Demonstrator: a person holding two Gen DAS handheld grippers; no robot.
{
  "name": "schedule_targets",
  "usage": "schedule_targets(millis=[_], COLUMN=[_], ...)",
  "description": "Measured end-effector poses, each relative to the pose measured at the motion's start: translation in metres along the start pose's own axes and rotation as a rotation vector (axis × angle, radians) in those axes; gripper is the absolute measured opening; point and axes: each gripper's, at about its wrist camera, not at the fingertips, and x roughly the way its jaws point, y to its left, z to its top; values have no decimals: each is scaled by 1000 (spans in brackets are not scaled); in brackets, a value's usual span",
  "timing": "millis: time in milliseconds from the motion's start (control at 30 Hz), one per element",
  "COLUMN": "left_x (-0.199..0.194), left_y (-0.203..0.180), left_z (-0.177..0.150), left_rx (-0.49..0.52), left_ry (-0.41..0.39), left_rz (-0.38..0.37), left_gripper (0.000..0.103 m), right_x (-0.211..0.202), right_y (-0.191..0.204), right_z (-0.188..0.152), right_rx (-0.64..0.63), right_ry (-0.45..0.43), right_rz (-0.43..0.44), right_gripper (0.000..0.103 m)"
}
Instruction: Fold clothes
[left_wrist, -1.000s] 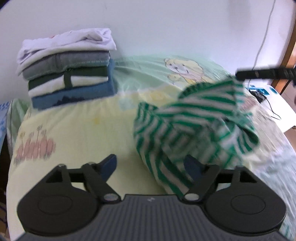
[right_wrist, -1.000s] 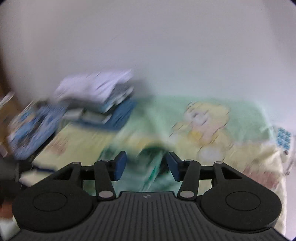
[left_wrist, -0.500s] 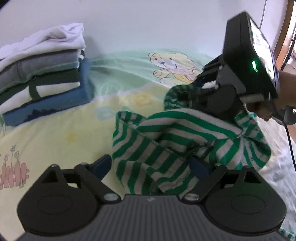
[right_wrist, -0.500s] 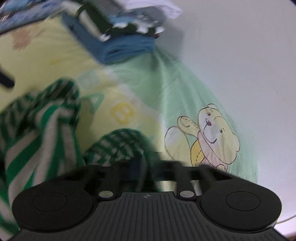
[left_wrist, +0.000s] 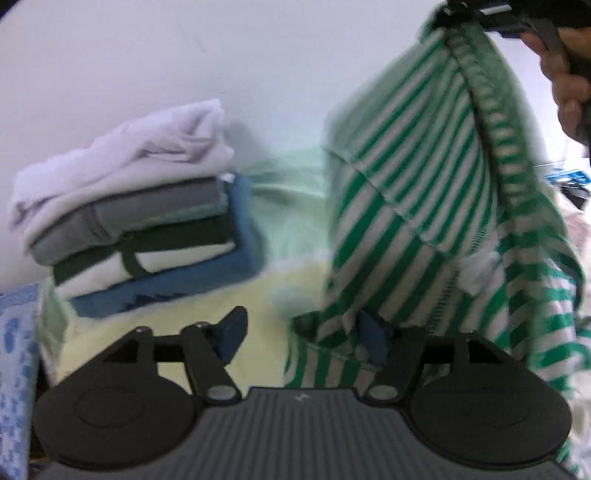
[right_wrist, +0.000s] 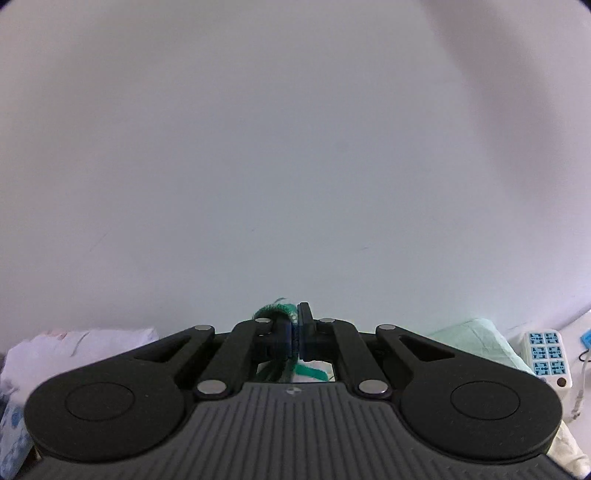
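Note:
A green-and-white striped garment (left_wrist: 413, 192) hangs from its ribbed green edge above the yellow bed sheet (left_wrist: 166, 328). My right gripper (left_wrist: 476, 14), held by a hand (left_wrist: 569, 85), is shut on that edge at the top right. In the right wrist view the right gripper (right_wrist: 296, 334) pinches a bunch of green fabric (right_wrist: 275, 310) between its pads. My left gripper (left_wrist: 303, 338) sits low at the garment's bottom hem with its jaws closing. The hem drapes over its right pad (left_wrist: 373, 339) and part of the gap; the pads do not press on it.
A stack of folded clothes (left_wrist: 140, 221), white on top and blue at the bottom, stands at the back left against the white wall, and shows low left as the stack (right_wrist: 74, 343). A white box with blue markers (right_wrist: 546, 356) sits at the right edge.
The right gripper shut on the striped garment's edge and lifted it off the bed, so it now hangs. The left gripper shifted sideways and its fingers came closer together.

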Motion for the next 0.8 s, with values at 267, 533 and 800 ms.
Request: schedule_targets(millis=[267, 533, 800], left_x=[-32, -112, -191], left_y=[25, 36, -27], left_z=[-16, -77, -158], left_rx=[-78, -89, 53], left_ry=[21, 34, 137], left_rz=[-48, -121, -217], left_gripper=[77, 92, 92], right_x=[35, -141, -235], right_y=[-2, -14, -37], right_z=[-60, -97, -158], right_rx=[-246, -295, -274], right_ry=[320, 21, 379], right_rz=[-43, 84, 253], right_gripper=[31, 90, 53])
